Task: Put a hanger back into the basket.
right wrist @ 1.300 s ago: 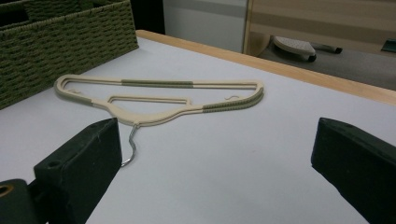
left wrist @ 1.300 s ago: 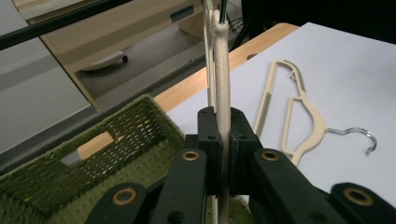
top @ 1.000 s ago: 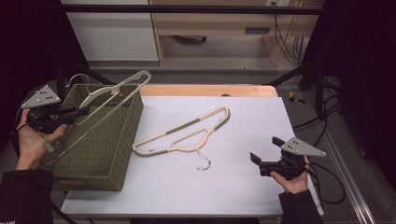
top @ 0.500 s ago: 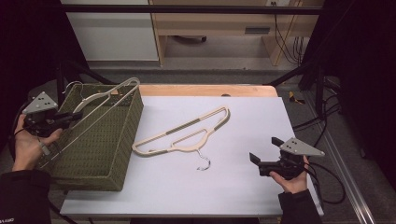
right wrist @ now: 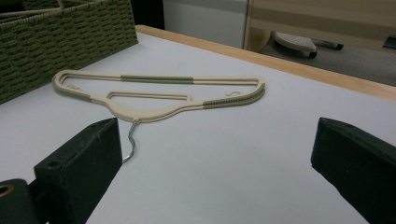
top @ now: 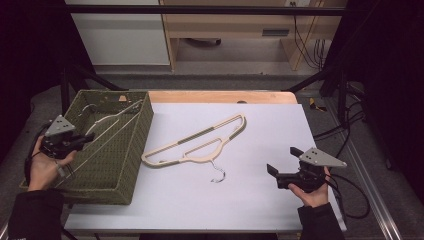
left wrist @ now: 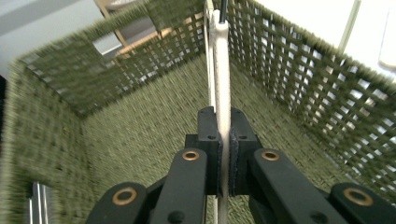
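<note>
A cream hanger (top: 107, 131) is clamped edge-on between the pads of the left gripper (top: 82, 141), whose jaws are drawn together on its thin bar; in the left gripper view the bar (left wrist: 221, 88) is seen running straight up from the jaws toward the far wall of the green basket (top: 135, 150). The hanger is held inside the basket, which stands at the left edge of the table (top: 260, 200), with its long side slanting from the gripper toward the far corner of the basket.

A second hanger (top: 197, 145) lies flat near the middle of the table, just beside the right wall of the basket, its wire hook (top: 217, 174) pointing toward the near edge. The right gripper (top: 282, 167) is held near the right edge, well apart from that hanger, with its jaws standing wide and nothing between them.

Both hangers are judged light, stiff and slim, probably plastic, with smooth cream bars that could slide or swivel in a narrow pinch. The ribbed green strips (right wrist: 156, 78) are likely less slippery and would be the better place for a grip. The flat hanger is best taken at an end or along the straight bar, where a jaw can be slipped under; the hook is too thin to be held firmly. A bar gripped at one end will tend to droop and swing, and the hook may be caught in the weave.
</note>
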`<state>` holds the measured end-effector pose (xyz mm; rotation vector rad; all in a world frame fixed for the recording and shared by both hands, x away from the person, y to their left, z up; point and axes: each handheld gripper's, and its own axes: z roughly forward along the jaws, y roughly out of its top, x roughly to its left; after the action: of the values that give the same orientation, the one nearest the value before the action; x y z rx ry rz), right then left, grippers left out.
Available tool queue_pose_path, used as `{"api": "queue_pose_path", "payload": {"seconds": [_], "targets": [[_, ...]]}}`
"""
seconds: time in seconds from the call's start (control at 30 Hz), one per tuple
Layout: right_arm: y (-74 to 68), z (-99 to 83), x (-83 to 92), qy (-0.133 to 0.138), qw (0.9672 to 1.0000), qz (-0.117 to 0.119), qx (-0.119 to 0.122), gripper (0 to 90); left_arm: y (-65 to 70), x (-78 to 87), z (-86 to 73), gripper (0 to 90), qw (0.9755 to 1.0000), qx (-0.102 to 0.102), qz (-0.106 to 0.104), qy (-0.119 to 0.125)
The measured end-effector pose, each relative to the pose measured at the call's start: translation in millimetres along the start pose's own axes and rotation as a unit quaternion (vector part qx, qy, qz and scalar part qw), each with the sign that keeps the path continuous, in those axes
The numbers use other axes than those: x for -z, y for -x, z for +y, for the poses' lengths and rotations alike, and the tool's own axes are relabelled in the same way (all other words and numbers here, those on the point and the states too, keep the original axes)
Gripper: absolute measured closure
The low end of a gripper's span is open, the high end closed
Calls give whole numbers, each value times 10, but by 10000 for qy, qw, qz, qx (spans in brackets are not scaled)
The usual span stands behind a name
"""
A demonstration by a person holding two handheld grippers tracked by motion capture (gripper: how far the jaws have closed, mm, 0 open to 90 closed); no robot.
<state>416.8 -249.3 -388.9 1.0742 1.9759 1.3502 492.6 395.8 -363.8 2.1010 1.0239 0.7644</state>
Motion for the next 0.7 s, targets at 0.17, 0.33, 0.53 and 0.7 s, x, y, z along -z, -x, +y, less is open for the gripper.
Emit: {"api": "queue_pose_path", "payload": {"seconds": [0.17,0.33,0.53,0.7], "targets": [[-1,-1,1,-12,10000,-10,-9,24,118,-171,-84,861,9999,-45,-35,-157],[-3,-2,1,-8,10000,-6,-11,25,154,-179,-88,852,9996,-73,-92,-261],[-6,-3,-6,-6,10000,10,6,25,241,-224,-71,815,9979,-112,-263,-582],[-8,-3,-5,-1,10000,18,1,25,297,-249,-62,798,9965,-118,-392,-733]]}}
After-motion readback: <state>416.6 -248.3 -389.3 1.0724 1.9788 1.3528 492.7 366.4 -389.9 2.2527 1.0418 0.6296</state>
